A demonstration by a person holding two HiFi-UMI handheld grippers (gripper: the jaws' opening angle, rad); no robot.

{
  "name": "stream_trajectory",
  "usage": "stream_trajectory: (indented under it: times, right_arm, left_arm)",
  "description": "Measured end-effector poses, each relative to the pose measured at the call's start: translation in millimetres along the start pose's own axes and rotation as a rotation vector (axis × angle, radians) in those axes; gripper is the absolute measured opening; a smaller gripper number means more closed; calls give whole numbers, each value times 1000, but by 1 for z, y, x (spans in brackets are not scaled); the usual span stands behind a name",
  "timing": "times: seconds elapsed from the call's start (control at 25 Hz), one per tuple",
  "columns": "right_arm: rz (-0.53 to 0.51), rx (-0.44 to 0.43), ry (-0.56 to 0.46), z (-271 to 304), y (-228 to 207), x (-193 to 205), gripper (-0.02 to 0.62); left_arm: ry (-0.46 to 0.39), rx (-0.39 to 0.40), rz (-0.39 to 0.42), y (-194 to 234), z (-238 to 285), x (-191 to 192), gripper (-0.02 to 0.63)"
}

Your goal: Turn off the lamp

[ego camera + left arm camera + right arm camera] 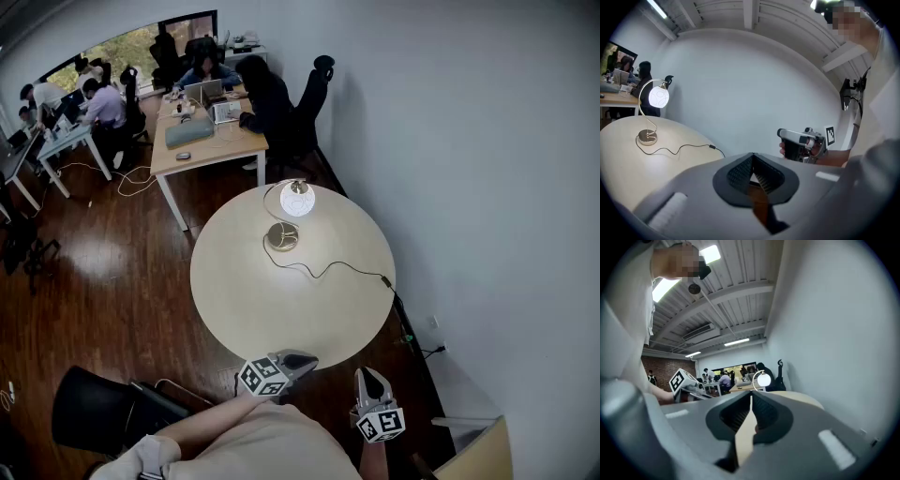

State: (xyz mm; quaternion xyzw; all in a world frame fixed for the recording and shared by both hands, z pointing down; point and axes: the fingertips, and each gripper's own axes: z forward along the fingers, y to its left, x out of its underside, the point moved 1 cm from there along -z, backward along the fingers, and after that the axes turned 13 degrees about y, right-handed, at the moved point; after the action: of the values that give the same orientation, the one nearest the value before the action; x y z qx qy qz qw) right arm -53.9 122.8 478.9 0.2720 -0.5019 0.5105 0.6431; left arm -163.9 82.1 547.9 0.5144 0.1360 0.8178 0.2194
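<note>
Closest in, the left gripper [302,359] at the round table's [234,291] near edge and the right gripper [372,378] just off it each have jaws pressed together on nothing. Well apart from both, the lamp [292,211] stands on the table's far side, its white globe lit above a gold base, its black cord [328,270] trailing to the right edge by the wall [487,187]. Beyond it, people sit at a wooden desk [202,145].
</note>
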Motion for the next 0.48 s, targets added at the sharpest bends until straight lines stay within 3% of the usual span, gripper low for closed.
stream_trajectory:
  times: [0.2, 0.48]
  right_arm:
    - [-9, 27, 3, 31, -6, -3, 11]
    - [-15, 72, 43, 47, -23, -5, 8]
  left_arm:
    - [1, -12, 61, 27, -8, -15, 0]
    - [2, 47, 94, 37, 1, -24, 0]
